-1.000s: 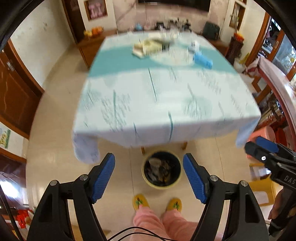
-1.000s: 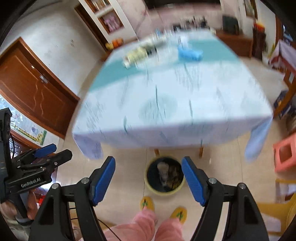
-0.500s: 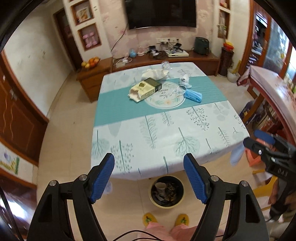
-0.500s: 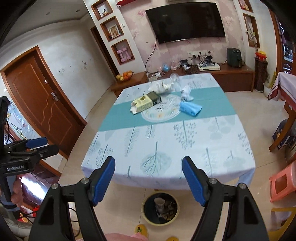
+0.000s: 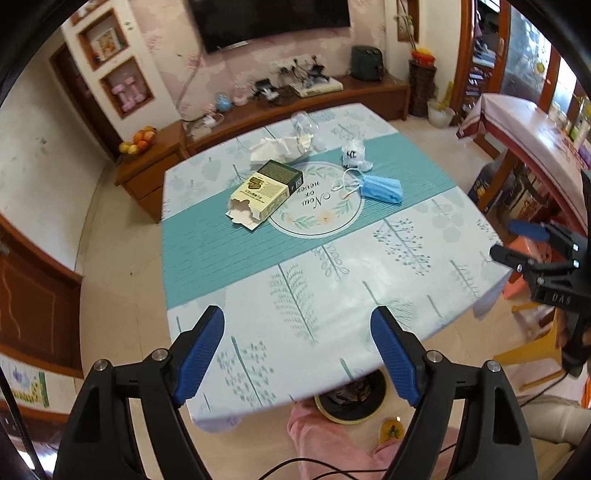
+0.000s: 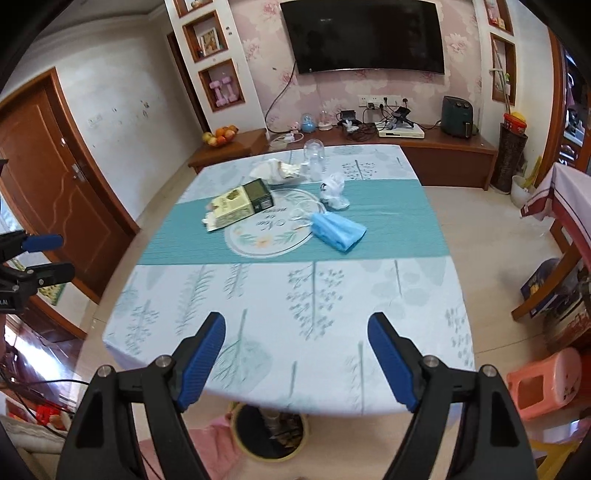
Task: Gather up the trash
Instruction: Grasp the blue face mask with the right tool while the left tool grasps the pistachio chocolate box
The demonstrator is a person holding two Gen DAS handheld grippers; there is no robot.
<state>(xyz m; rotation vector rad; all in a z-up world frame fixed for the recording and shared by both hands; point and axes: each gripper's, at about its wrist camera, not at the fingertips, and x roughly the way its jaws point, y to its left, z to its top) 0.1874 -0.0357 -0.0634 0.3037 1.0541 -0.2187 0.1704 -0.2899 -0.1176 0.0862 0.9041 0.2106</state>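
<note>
While both grippers' fingers (image 6: 201, 352) gape, table's near edge (image 6: 295, 404) lies bare.

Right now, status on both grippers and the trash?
Left gripper open, empty. Right gripper open, empty. Torn box, blue mask, crumpled wrappers on table, untouched. Bin below near edge; path unobstructed.

A black television (image 6: 369, 35) hangs on the floral wall above a long wooden sideboard (image 6: 424, 147), which carries a fruit bowl (image 6: 219, 136) at its left end and a dark air fryer (image 6: 457, 117) towards the right. A brown door (image 6: 48, 192) stands at left; a pink plastic stool (image 6: 546, 384) sits on the floor at right.
</note>
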